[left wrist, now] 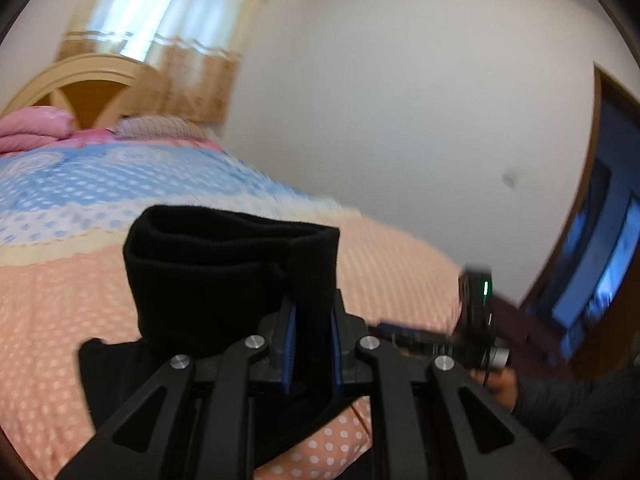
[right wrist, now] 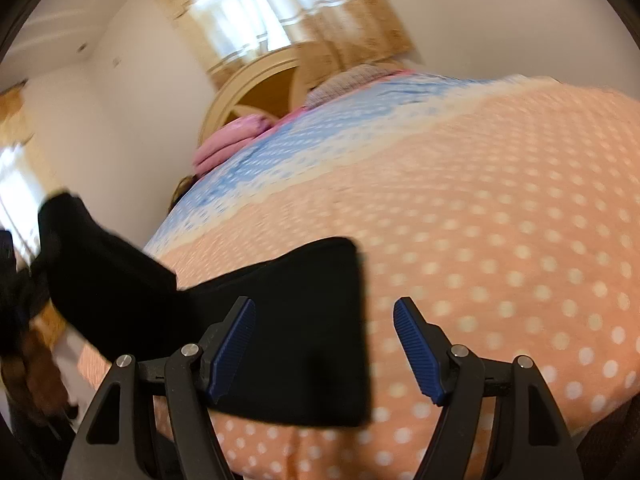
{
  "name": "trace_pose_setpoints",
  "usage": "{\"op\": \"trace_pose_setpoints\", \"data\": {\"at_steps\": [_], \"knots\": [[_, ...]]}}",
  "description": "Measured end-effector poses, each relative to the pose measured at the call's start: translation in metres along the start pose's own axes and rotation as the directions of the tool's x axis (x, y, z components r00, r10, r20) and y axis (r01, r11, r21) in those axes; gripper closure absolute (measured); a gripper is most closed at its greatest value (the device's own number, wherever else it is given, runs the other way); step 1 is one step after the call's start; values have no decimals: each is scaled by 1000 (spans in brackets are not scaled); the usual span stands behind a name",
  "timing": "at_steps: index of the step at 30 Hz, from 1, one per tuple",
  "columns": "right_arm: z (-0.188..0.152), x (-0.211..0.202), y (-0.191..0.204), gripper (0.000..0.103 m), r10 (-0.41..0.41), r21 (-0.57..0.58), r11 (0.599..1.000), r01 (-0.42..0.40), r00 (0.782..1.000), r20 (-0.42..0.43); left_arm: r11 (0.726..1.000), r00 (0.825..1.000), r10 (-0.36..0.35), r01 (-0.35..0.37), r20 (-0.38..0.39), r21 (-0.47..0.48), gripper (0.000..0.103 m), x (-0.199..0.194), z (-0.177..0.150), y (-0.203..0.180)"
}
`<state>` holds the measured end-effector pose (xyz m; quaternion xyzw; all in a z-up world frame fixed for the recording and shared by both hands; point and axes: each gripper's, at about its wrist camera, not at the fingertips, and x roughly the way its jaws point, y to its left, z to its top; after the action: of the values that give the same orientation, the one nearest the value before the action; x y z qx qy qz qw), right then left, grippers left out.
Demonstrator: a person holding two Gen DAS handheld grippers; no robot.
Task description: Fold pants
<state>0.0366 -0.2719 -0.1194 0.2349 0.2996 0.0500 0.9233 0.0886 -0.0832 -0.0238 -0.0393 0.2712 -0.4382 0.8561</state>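
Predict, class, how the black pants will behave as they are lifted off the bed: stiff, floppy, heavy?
Probably floppy: the black pants bend and droop around the left hand-held gripper clamping them. Likely light, since one pinch holds a folded bundle. Probably not slippery: ribbed pads bite soft fabric.

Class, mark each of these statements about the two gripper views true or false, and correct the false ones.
1. The left gripper is shut on the black pants. True.
2. The right gripper is clamped on the pants. False: its jaws stand open.
3. The bedspread is peach with white dots, blue farther up. True.
4. The pants lie on a wooden table. False: they are over the bed.
5. Pink bedding sits near the headboard. True.
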Motion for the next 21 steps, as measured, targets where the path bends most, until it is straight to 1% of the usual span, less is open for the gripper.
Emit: {"op": "trace_pose_setpoints", "data": {"at_steps": [1,4,7,9,10,12,13,15,17,18,20,21], "knots": [[1,0,-5,30,-8,16,1000,8,1000,3,1000,999,-16,16,-45,10,88,17,-5,-3],[1,-1,-15,30,-18,48,999,18,1000,5,999,991,-19,23,-133,32,88,48,-24,-8],[0,-2,-20,30,-16,56,998,16,1000,6,999,981,-11,19,-192,42,88,72,-38,-10],[-1,-4,-23,30,-9,56,998,8,1000,11,998,970,-10,27,-242,64,88,84,-50,-14],[-2,-5,-23,30,-7,56,998,6,1000,13,997,966,8,12,-259,77,87,87,-57,-16],[-1,-6,-23,30,-2,53,999,1,1000,18,993,962,17,14,-271,113,86,82,-69,-24],[-1,-7,-23,30,4,51,999,-5,1000,20,991,962,26,10,-272,131,84,86,-68,-31],[-2,-6,-22,30,17,45,999,-18,1000,20,988,968,29,10,-251,152,80,76,-69,-39],[-3,-6,-16,30,44,26,999,-45,999,11,989,976,13,19,-218,146,69,64,-68,-44],[-3,-4,-12,30,56,16,998,-56,998,8,989,980,12,18,-200,145,50,63,-60,-41],[-2,-5,-2,30,82,-7,997,-82,997,4,988,991,25,-5,-129,155,30,48,-59,-46],[-1,-7,3,30,98,-20,995,-98,995,2,988,994,27,-11,-107,152,29,49,-58,-45]]}}
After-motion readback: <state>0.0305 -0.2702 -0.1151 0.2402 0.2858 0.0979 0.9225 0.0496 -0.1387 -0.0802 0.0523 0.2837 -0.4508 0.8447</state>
